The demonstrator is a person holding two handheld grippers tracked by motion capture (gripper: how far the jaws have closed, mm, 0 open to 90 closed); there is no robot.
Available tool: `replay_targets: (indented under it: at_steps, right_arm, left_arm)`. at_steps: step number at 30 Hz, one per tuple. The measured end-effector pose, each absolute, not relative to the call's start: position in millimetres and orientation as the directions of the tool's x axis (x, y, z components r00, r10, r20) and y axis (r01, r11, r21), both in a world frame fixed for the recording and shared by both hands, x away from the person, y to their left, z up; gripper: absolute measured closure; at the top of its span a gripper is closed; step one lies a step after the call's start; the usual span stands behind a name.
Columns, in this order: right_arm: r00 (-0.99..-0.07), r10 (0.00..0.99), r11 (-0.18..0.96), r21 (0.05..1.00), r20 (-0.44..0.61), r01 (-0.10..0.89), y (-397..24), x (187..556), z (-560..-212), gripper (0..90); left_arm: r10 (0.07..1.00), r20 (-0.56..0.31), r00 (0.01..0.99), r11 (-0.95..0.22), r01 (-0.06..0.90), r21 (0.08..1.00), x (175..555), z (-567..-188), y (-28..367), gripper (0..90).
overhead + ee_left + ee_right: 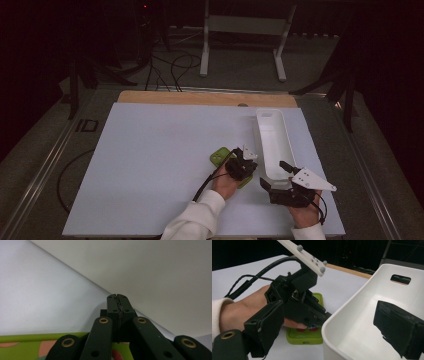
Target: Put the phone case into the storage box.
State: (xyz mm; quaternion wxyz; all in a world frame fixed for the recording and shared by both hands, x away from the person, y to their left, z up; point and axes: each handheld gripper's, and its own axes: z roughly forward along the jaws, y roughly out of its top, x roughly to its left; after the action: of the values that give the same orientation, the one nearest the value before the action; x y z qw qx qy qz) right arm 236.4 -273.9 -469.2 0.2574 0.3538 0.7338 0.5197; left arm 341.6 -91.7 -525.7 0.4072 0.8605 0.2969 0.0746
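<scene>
High view: white table mat (150, 165) with long white bin (274, 142) toward right edge; green case (218, 156) just left of bin, partly under left gripper (248, 161). Right gripper (274, 176) at near end of bin, one jaw over bin rim, other jaw outside it.

Left gripper view: jaws pressed together, pads meeting with nothing between; tip close against smooth white wall of bin (162, 277); green case (27, 347) with orange-pink patches directly beneath jaw linkage; white mat (37, 297) at left. Detail of closed pads not resolvable from high view.

Right gripper view: own jaws spread wide, one pad at left foreground outside bin, one pad at right inside bin (362, 322); nothing clamped. Left gripper (325, 316) seen from side, held in hand (244, 307) with white sleeve cuff, tip at bin's outer wall, above green case (305, 336). Red and blue marks on case face and slot handle in far bin wall visible here, lost in high view.
</scene>
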Motion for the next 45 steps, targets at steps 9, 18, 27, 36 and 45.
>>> replay_targets:
  at_steps: [9, 18, 27, 36, 45]
  right_arm:
    - [-0.619, 0.786, 0.211, 0.944, -0.011, 0.252, -273.8, 236.3, -469.1, 9.6]
    - [-0.616, 0.788, 0.21, 0.944, -0.009, 0.254, -274.2, 236.4, -469.4, 9.6]
    - [-0.612, 0.791, 0.207, 0.944, -0.008, 0.255, -275.7, 236.3, -469.2, 9.6]
    - [-0.611, 0.791, 0.21, 0.944, -0.011, 0.254, -274.9, 236.2, -469.1, 9.7]
    - [-0.609, 0.793, 0.211, 0.944, -0.013, 0.254, -274.5, 236.4, -469.1, 9.6]
  left_arm:
    - [0.578, -0.121, 0.807, -0.504, 0.469, 0.725, 341.8, -526.3, -91.5, 90.0]
    - [0.581, -0.126, 0.804, -0.53, 0.492, 0.691, 341.8, -522.8, -83.5, 90.0]
    - [0.591, -0.116, 0.798, -0.542, 0.5, 0.675, 336.2, -520.3, -67.2, 90.0]
    - [0.625, -0.104, 0.774, -0.531, 0.519, 0.67, 323.0, -519.3, -29.5, 90.0]
    - [0.691, -0.102, 0.716, -0.485, 0.563, 0.669, 320.7, -519.7, 16.6, 90.0]
